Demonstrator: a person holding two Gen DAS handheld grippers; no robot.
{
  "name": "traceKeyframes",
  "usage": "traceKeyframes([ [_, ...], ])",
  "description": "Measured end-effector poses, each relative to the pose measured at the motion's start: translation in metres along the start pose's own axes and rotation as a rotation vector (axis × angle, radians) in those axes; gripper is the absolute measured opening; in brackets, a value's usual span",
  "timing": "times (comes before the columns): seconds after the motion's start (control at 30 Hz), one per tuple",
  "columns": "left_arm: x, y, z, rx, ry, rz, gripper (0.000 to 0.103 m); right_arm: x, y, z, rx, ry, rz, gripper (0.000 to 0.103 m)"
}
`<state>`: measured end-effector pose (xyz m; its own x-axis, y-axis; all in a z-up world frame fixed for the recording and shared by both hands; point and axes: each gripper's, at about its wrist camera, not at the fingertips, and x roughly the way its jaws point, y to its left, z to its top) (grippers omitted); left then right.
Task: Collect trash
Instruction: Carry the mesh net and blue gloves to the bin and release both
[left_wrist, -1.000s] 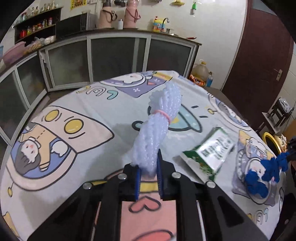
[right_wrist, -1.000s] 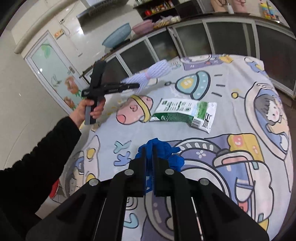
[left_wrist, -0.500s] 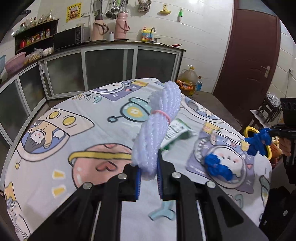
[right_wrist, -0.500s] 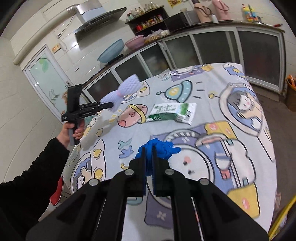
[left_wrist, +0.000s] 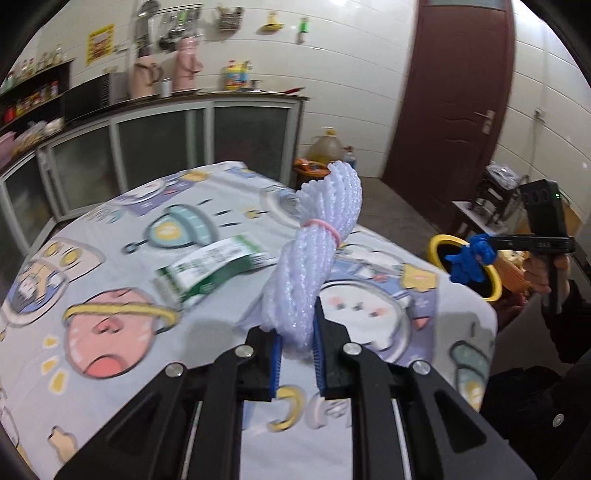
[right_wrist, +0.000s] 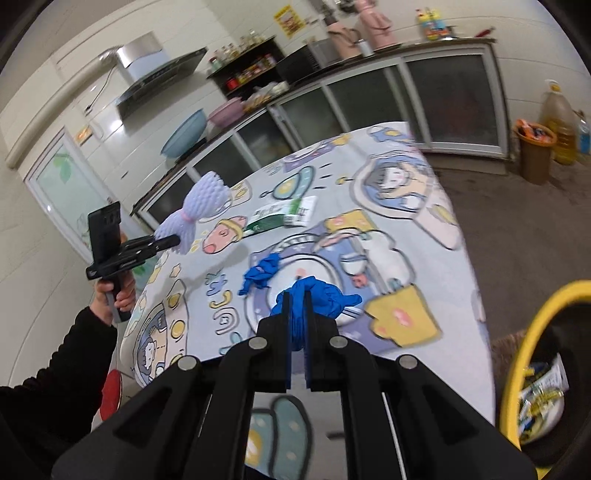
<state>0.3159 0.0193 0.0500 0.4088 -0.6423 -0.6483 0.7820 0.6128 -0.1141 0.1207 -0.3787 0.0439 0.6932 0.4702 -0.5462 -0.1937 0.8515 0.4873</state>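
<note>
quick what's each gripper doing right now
Left gripper: closed on the white foam net.
Right gripper: closed on a blue glove.

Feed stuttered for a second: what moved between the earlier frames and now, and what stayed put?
The right gripper carried its blue glove off the table to the yellow-rimmed bin. The left gripper swung the same way with the foam net. Both jaws stayed shut on their loads. The green packet and second blue glove stayed on the table.
</note>
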Motion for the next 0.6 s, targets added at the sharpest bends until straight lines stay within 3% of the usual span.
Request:
traceKeyframes([
  [0.27, 0.053, -0.086, 0.034, 0.120, 0.017, -0.135, 0.013, -0.065, -0.047, -0.021, 0.077, -0.101, -0.102, 0.005],
  [0.6, 0.137, -0.186, 0.071, 0.216, 0.037, -0.323, 0.013, -0.134, -0.115, -0.052, 0.199, -0.216, -0.308, 0.005],
])
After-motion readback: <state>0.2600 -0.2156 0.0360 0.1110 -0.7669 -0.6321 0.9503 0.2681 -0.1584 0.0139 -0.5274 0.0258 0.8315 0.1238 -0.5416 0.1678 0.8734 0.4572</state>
